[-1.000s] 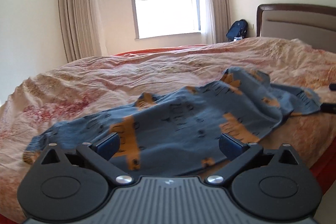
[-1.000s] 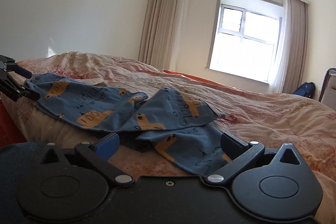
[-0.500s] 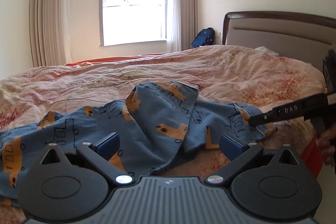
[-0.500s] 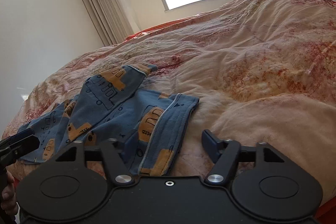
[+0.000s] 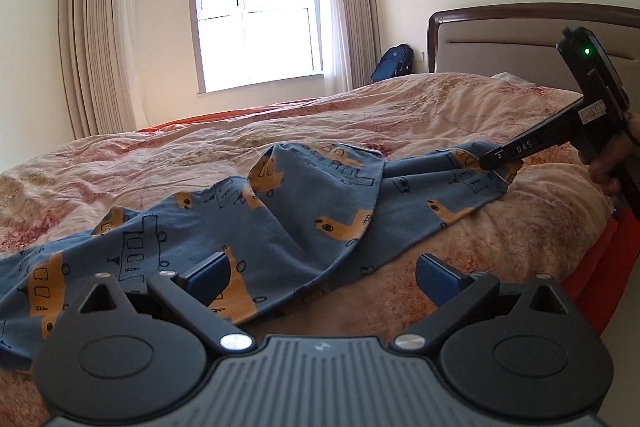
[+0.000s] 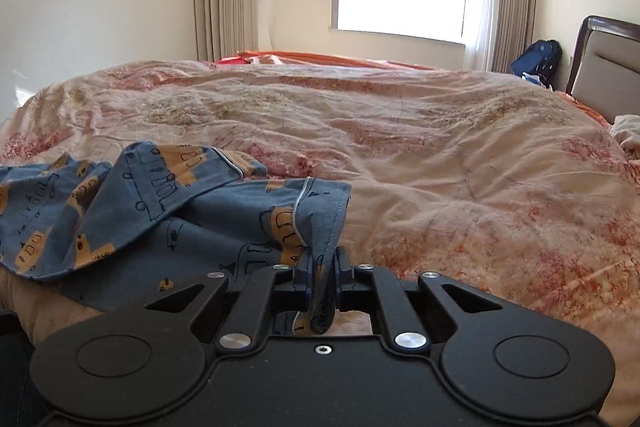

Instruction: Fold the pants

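Blue pants (image 5: 288, 211) with orange animal prints lie crumpled on the bed's near edge. They also show in the right wrist view (image 6: 160, 223). My right gripper (image 6: 322, 267) is shut on one edge of the pants, the cloth pinched between its jaws. It also shows in the left wrist view (image 5: 496, 163), at the far right end of the pants. My left gripper (image 5: 320, 275) is open, its jaws wide apart, low over the near part of the pants with the cloth between and under them.
A pink floral quilt (image 6: 440, 147) covers the bed. A brown headboard (image 5: 520, 39) stands at the right. A dark blue backpack (image 5: 394, 63) sits by the window wall. An orange sheet (image 5: 592, 267) hangs off the bed edge.
My right gripper has closed on the edge of the pants; it was open half a second ago. My left gripper has swung right along the pants and stays open.
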`<state>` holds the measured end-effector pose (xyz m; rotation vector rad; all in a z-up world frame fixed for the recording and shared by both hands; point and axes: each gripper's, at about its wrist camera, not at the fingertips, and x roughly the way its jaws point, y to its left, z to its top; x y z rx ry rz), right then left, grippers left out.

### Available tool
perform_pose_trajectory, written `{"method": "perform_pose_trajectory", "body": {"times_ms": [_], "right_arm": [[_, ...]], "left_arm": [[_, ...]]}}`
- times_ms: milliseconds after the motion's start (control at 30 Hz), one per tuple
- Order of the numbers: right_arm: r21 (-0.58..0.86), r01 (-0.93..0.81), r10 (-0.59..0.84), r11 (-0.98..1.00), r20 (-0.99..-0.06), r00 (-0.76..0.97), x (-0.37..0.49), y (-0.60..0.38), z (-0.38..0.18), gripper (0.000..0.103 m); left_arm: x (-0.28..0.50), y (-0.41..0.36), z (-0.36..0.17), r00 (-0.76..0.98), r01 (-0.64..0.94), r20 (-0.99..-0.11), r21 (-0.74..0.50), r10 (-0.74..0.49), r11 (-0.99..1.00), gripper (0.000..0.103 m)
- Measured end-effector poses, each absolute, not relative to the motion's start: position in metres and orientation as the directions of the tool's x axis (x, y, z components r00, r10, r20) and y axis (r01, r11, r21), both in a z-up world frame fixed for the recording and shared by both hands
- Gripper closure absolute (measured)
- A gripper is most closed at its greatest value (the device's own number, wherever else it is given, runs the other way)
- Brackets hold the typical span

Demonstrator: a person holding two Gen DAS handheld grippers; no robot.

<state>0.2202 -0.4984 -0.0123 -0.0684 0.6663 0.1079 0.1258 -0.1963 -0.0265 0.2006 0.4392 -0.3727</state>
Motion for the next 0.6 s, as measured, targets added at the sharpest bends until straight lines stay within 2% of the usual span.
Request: {"method": "perform_pose_trajectory", "body": {"times_ms": [67, 200, 300, 367, 400, 500, 567, 600], "right_arm": [[-0.074, -0.123, 0.048, 0.99, -0.638, 0.768, 0.224, -0.494, -0.025, 0.093], [-0.053, -0.108, 0.048, 0.993, -0.646, 0.762, 0.227, -0.497, -0.036, 0.09], [-0.088, -0.115, 0.03, 0.989, -0.653, 0.757, 0.23, -0.497, -0.033, 0.074], [-0.131, -0.121, 0.008, 0.984, -0.646, 0.764, 0.234, -0.494, -0.026, 0.053], [-0.143, -0.122, 0.004, 0.982, -0.633, 0.774, 0.237, -0.494, -0.021, 0.051], [-0.048, -0.145, 0.083, 0.988, -0.626, 0.776, 0.253, -0.494, -0.012, 0.045], [0.021, -0.162, 0.14, 0.987, -0.617, 0.775, 0.264, -0.491, -0.01, 0.029], [0.078, -0.182, 0.191, 0.98, -0.614, 0.766, 0.273, -0.487, -0.009, 0.028]], "left_arm": [[0.126, -0.193, -0.027, 0.846, 0.382, -0.445, 0.117, -0.295, 0.917, 0.002], [0.134, -0.196, -0.03, 0.831, 0.408, -0.469, 0.152, -0.298, 0.9, 0.002], [0.139, -0.204, -0.033, 0.816, 0.48, -0.481, 0.257, -0.32, 0.839, 0.003], [0.142, -0.209, -0.034, 0.816, 0.505, -0.48, 0.321, -0.322, 0.801, 0.005], [0.143, -0.211, -0.035, 0.815, 0.518, -0.48, 0.35, -0.325, 0.781, 0.007], [0.151, -0.213, -0.037, 0.818, 0.516, -0.48, 0.372, -0.316, 0.772, 0.012], [0.157, -0.212, -0.038, 0.809, 0.524, -0.494, 0.363, -0.318, 0.77, 0.016], [0.158, -0.212, -0.039, 0.807, 0.527, -0.499, 0.367, -0.316, 0.766, 0.022]]}}
